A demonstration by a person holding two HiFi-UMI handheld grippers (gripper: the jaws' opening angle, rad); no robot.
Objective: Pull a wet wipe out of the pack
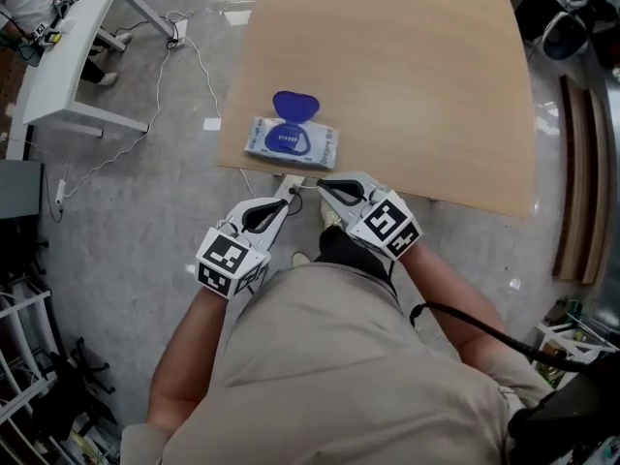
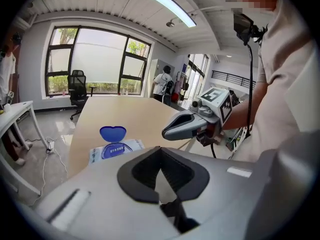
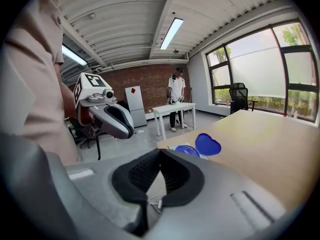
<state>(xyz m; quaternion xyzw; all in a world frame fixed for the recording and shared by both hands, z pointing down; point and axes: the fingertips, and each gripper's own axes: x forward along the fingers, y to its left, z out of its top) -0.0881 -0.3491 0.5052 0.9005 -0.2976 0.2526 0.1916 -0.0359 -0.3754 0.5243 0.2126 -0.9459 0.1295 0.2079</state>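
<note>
A: Where is the wet wipe pack (image 1: pixel 291 143)?
B: On the table (image 1: pixel 436 85), just ahead of both tips, with its blue lid (image 1: pixel 295 106) flipped up.
A: And the jaws?
B: Closed tip to tip, gripping nothing, on left gripper (image 1: pixel 288 201) and right gripper (image 1: pixel 323 188) alike.

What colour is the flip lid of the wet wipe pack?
Blue. The open lid shows best in the head view.
</note>
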